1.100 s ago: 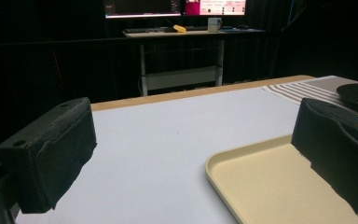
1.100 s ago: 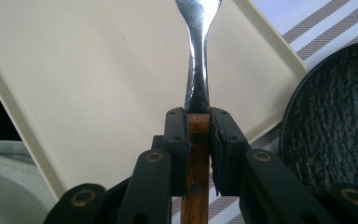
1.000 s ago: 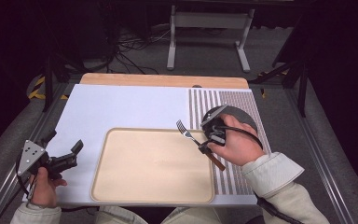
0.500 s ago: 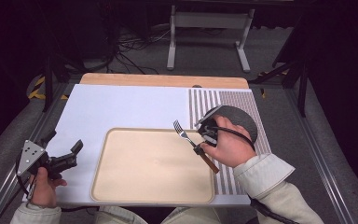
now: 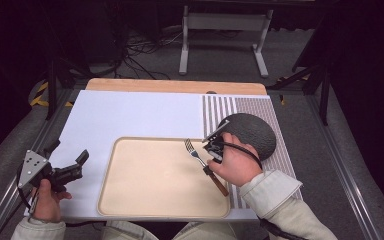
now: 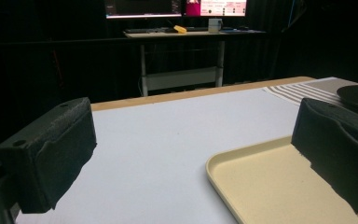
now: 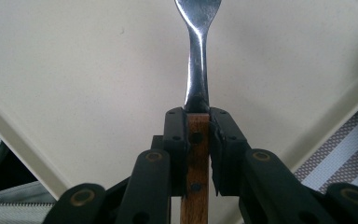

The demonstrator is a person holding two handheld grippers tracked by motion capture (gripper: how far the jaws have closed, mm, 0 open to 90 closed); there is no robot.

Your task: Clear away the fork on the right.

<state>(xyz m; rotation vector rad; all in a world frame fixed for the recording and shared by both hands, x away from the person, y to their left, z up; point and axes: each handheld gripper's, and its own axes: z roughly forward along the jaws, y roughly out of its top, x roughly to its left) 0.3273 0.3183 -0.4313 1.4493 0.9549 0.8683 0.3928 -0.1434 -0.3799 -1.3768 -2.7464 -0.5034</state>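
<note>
The right gripper (image 5: 211, 148) had its jaws clamped on the wooden handle of a fork (image 5: 196, 152), the tines pointing away over the tray (image 5: 150, 200) near its right edge. The tray sat at the counter's (image 5: 130, 112) near edge. A dark bowl (image 5: 255, 135) lay upside down just beyond the right hand (image 5: 235, 165). The left gripper (image 5: 67, 170) hovered by the counter's near left corner, jaws apart and holding nothing.

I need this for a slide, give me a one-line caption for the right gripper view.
Right gripper clamped on the wooden handle of a fork above a beige tray.
</note>
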